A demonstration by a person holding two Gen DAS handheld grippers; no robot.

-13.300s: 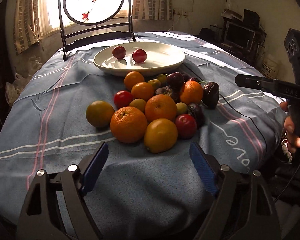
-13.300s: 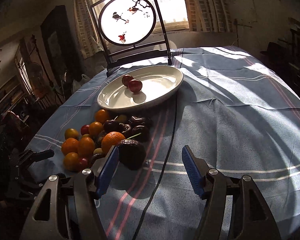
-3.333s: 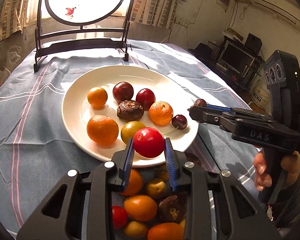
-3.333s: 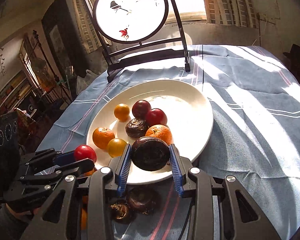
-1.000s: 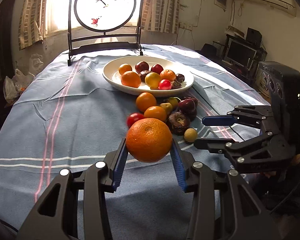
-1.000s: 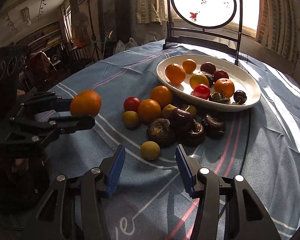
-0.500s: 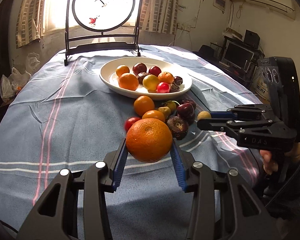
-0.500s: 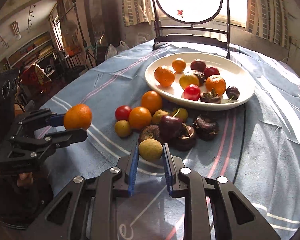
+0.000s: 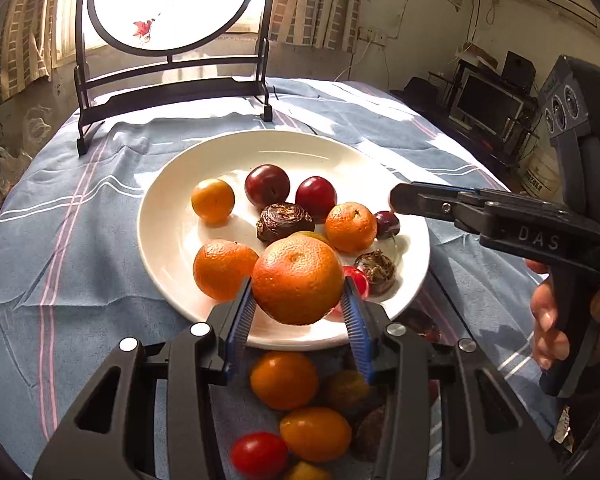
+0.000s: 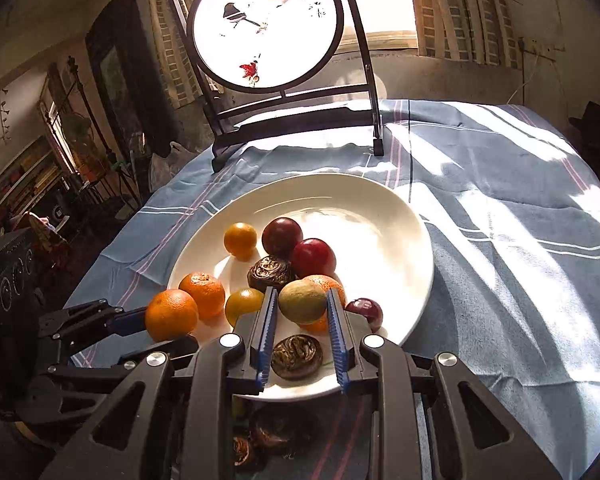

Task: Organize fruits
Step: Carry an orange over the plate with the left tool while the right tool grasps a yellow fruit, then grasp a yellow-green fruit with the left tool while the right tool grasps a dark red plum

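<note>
A white plate (image 9: 168,216) (image 10: 396,216) on the blue cloth holds several fruits: oranges, dark plums, wrinkled brown fruits, a cherry. My left gripper (image 9: 298,308) is shut on a large orange (image 9: 298,278) and holds it above the plate's near rim; that orange also shows in the right wrist view (image 10: 171,314). My right gripper (image 10: 302,312) is shut on a small yellow-green fruit (image 10: 302,302) above the plate's near side. In the left wrist view my right gripper (image 9: 398,202) reaches over the plate's right rim. Loose fruits (image 9: 284,380) lie on the cloth below my left gripper.
A round painted screen on a black stand (image 9: 172,88) (image 10: 296,120) stands behind the plate. A black cable (image 10: 410,140) runs across the cloth past the plate. Dark wrinkled fruits (image 10: 276,428) lie on the cloth under my right gripper. Furniture and a monitor (image 9: 484,104) stand beyond the table.
Both grippers have moved forward with their fruit, from above the loose pile to above the plate's near side. The plate now looks much closer.
</note>
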